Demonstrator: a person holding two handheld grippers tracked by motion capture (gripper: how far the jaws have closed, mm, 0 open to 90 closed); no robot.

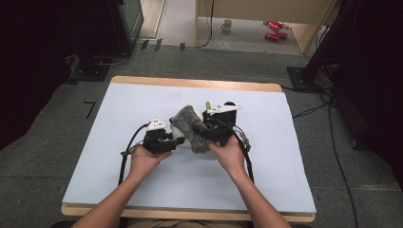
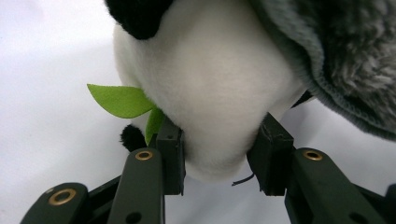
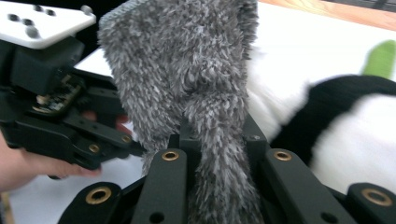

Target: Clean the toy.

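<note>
At table centre, on the white sheet (image 1: 142, 185), we see both hands working one bundle: a black-and-white plush toy (image 2: 210, 93) and a grey fuzzy cloth (image 1: 190, 128) draped over it. Left gripper (image 1: 167, 142) comes in from the left side, held in the left hand (image 1: 145, 159); in the left gripper view its jaws are clamped on the toy's white rounded part, one jaw pressing each side, plush bulging between them. Green felt leaf (image 2: 122, 100) sticks out of the toy just beside one jaw, touching it. A small black plush bit sits low beside that same jaw. Grey cloth hangs over the toy's upper right in that view, touching it. Right gripper (image 1: 209, 135) is in the right hand (image 1: 230, 154), right next to the cloth; in the right gripper view (image 3: 215, 140) its jaws are pinched tight on a bunched fold of the grey cloth, fabric rising up between them. Behind the cloth there we see the toy's white and black body and a blurred green leaf far right. Left gripper's body and a grey plate (image 3: 39, 23) show at left in that view, close to the cloth. Grippers are near each other, with the cloth between them.
</note>
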